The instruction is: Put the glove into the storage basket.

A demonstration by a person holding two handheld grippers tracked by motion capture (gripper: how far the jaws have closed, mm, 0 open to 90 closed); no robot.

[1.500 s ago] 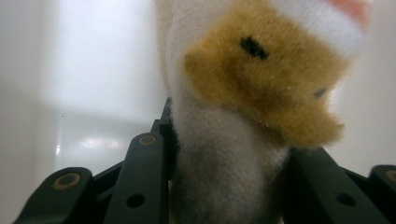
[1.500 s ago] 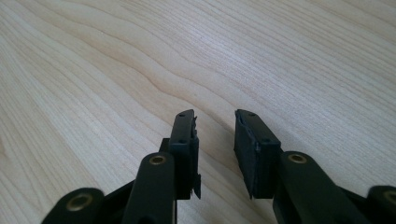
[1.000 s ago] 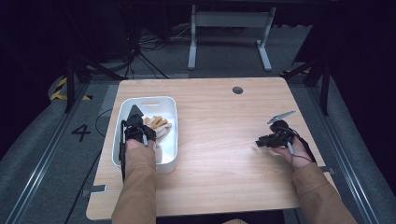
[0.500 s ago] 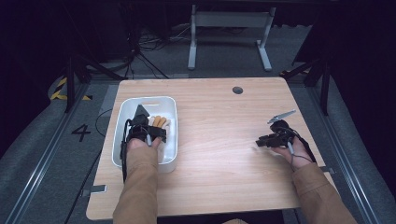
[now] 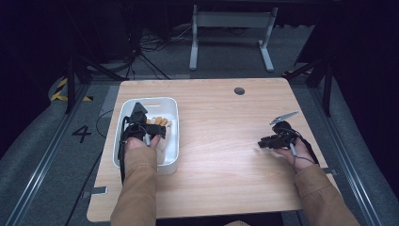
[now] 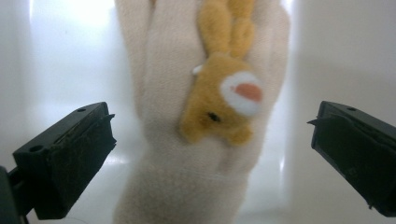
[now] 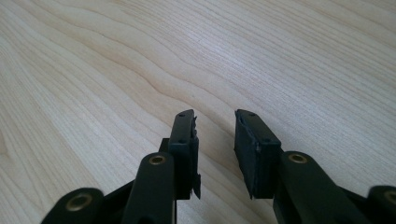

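Observation:
A cream knitted glove with a tan plush bunny on it lies in a white bin at the table's left. In the high view the tan part peeks out beside my left hand. My left gripper hangs over the glove inside the bin. It is wide open, with one jaw on each side of the glove and neither touching it. My right gripper rests low over bare wood at the table's right. Its jaws are a small gap apart with nothing between them.
The wooden table has a dark round cable hole near its far edge. A grey plate sticks out from the right gripper. Beyond the table stands a metal frame on grey floor.
My left hand has shifted slightly within the bin, staying over the glove. The right gripper has not moved.

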